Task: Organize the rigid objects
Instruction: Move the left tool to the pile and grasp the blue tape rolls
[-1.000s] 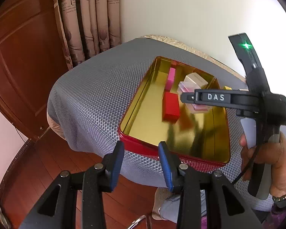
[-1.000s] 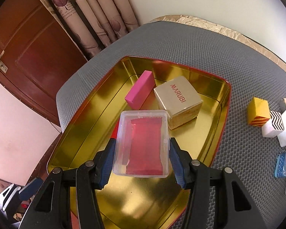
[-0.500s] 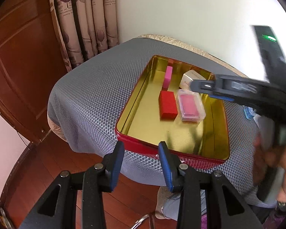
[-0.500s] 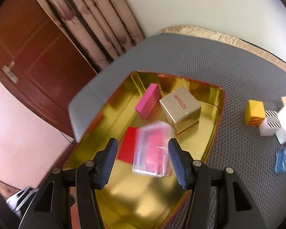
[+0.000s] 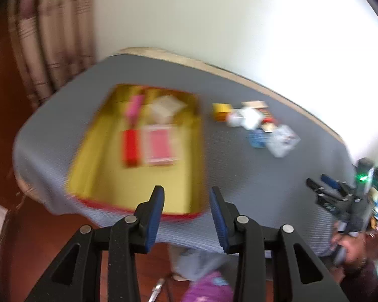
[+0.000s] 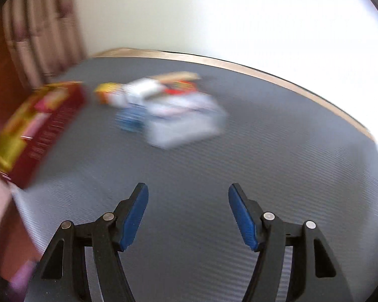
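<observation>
Left wrist view first, and it's a blurred picture: the red-rimmed, gold-lined metal tray [image 5: 88, 156] sits on the left part of the grey mesh-covered desk [image 5: 239, 171], and it already holds four things. A slim pink block [image 5: 133, 108] and a pale beige box [image 5: 166, 105] lie at the far end; nearer, a red rectangular block [image 5: 130, 148] lies right beside a clear plastic case with a pink insert [image 5: 158, 148]. So part of the sorting looks done.

Moving right across the desk, a loose cluster is not yet in the tray: a yellow cube [image 5: 220, 112], white boxes [image 5: 247, 117], a small blue item [image 5: 257, 138] and a clear plastic box [image 5: 283, 139], all packed close together and well apart from the tray. Those look like the remaining work.

The left gripper [image 5: 186, 214] hangs over the tray's near rim, jaws slightly apart with nothing between them. The right gripper [image 6: 188, 214] is empty too, its jaws opening over bare desk, with the cluster ahead of it and the tray at the picture's left edge.

Compared with a second ago: the right gripper was then clamped on the clear case above the tray; now the case rests in the tray beside the red block, and that gripper has swung away to the right, towards the loose pile.
</observation>
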Demonstrator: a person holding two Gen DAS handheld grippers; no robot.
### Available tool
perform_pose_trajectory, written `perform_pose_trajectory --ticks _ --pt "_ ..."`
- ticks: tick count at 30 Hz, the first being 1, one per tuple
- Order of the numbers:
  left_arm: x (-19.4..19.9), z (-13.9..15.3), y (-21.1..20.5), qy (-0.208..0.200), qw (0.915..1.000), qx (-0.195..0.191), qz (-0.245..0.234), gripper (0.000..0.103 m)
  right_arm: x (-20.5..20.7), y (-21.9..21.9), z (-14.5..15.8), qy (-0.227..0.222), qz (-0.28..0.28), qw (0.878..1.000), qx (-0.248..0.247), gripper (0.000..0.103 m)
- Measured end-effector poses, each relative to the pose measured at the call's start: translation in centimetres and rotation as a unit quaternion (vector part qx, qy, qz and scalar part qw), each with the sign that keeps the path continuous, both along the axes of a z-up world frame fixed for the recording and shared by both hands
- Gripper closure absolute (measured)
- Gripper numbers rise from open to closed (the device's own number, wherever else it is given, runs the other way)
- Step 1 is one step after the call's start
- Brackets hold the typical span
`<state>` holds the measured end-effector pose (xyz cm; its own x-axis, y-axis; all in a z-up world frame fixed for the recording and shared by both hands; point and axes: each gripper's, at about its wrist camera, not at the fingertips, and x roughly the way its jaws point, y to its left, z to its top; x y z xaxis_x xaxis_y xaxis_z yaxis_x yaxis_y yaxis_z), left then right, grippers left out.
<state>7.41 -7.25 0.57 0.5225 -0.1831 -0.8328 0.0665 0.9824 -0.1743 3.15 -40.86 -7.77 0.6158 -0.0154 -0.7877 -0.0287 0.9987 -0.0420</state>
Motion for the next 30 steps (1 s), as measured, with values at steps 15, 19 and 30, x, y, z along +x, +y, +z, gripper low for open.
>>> perform_pose_trajectory --ticks 15,19,30 --pt "12.8 -5.1 -13.8 0.051 0.9929 0.032 -0.103 0.064 -2.9 -11.7 -1.6 -0.019 -0.099 0.99 0.098 0.039" --pt "14.9 -7.3 -14.8 0.079 0.9904 0.017 -0.113 0.064 -3.2 -11.9 -1.7 -0.023 -0.095 0.989 0.113 0.039" --pt "18.1 -9.6 -15.7 0.101 0.9865 -0.005 -0.128 0.064 -3.3 -12.0 -1.6 -0.022 -0.088 0.988 0.125 0.037"
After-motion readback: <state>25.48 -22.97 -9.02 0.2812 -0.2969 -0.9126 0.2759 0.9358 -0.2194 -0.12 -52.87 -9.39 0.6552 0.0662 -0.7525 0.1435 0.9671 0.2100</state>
